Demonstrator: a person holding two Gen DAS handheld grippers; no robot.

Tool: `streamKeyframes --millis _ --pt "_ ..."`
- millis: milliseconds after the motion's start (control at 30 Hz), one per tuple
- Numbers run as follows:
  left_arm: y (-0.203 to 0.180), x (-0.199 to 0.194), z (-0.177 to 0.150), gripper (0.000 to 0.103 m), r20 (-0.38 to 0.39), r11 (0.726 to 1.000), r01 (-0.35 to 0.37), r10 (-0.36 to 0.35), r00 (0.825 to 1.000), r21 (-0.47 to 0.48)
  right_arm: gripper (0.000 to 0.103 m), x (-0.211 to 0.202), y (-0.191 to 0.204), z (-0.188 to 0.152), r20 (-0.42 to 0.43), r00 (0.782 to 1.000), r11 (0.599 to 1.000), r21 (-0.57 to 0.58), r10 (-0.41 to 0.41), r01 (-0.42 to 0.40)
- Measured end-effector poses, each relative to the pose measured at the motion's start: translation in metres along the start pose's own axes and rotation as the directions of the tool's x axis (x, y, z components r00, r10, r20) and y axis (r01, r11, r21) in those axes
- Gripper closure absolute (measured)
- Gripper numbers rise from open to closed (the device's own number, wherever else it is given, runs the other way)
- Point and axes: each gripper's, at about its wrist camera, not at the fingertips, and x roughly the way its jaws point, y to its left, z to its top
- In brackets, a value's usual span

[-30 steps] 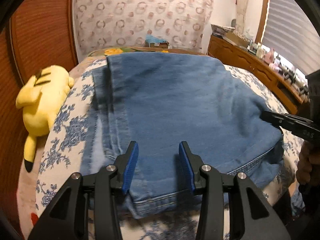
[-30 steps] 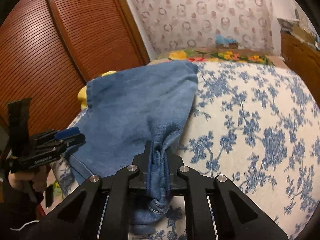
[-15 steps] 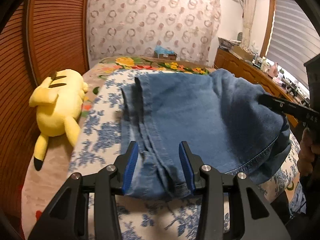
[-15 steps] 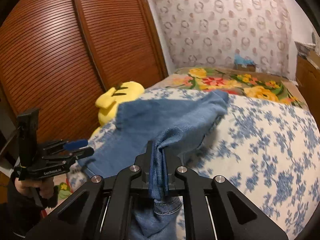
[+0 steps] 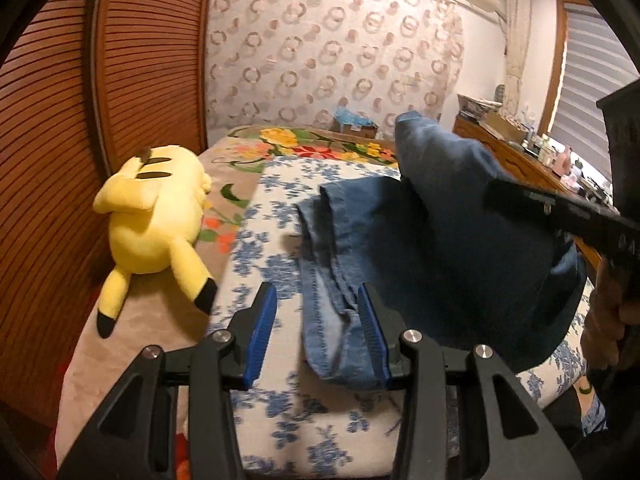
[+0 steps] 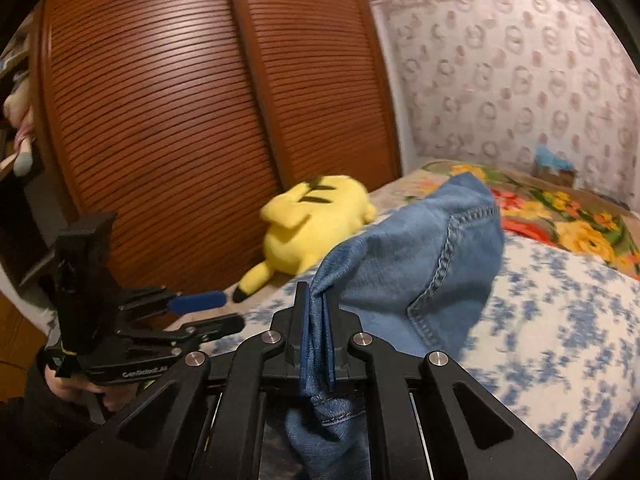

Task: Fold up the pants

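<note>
Between your R gripper's (image 6: 316, 332) pads sits a bunched edge of the jeans (image 6: 416, 264), pinched tight w/ the hem hanging down below the jaws. That grip holds the cloth up off the bed (image 6: 560, 320): from the pinch the denim rises and runs away toward the far right, a seamed panel draped in mid-air over the floral sheet.

Your L gripper (image 5: 320, 332) is spread about halfway and holds nothing. Its right pad (image 5: 372, 332) sits right at the edge of the lower layer of jeans (image 5: 332, 280), which lies flat on the bed; left pad is over bare sheet, clear of cloth. Touching vs. just above, can't tell.

Key relation: the flat layer's long axis runs straight away from the L gripper, toward the headboard end, slightly right of its centre line. The lifted flap (image 5: 460, 240) hangs to the right of that, under the R gripper (image 5: 560, 216), which crosses the view from the right edge. So the R side carries the moving part; L is nearest the fixed part.

Judgement: the fold prob. goes right-to-left, flap laid across the flat strip. L may need to shift a bit right to pin the strip, else it could drag. Plush (image 5: 156, 216) lies well left on the bed, apart from the cloth, not in the way.
</note>
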Motion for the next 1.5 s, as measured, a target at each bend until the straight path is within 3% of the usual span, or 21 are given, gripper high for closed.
streamKeyframes --millis 267,400,533,667,900,1133,1500 --pt "0.03 -0.009 -0.004 0.061 0.006 0.998 -0.046 0.046 0.999 -0.053 0.1 0.056 0.026 -0.03 -0.141 0.984 0.994 0.011 0.113 -0.113" --pt "0.035 -0.01 -0.004 0.061 0.011 0.997 -0.053 0.054 0.998 -0.06 0.1 0.068 0.024 -0.044 -0.176 0.977 0.992 0.042 0.122 -0.116" --pt "0.034 -0.009 -0.004 0.061 0.011 0.997 -0.053 0.054 0.999 -0.057 0.092 0.056 0.025 -0.038 -0.138 0.989 0.999 0.018 0.049 -0.047" --pt "0.03 -0.01 -0.003 0.061 0.012 0.998 -0.044 0.045 0.999 -0.049 0.072 0.035 0.019 -0.027 -0.098 0.995 1.0 0.023 0.014 -0.011" --pt "0.014 -0.011 0.006 0.061 0.023 1.0 -0.019 0.019 1.0 -0.015 0.068 0.001 -0.01 -0.014 -0.023 0.998 0.997 0.035 -0.066 0.067" --pt "-0.019 -0.014 0.021 0.061 0.042 0.999 0.034 -0.036 0.998 0.043 0.066 0.002 -0.041 -0.026 -0.053 0.977 0.978 -0.003 -0.208 0.209" --pt "-0.048 0.019 0.017 0.061 -0.031 0.994 0.068 -0.066 0.997 0.087 0.057 -0.007 -0.064 -0.029 -0.059 0.967 0.968 0.015 -0.248 0.249"
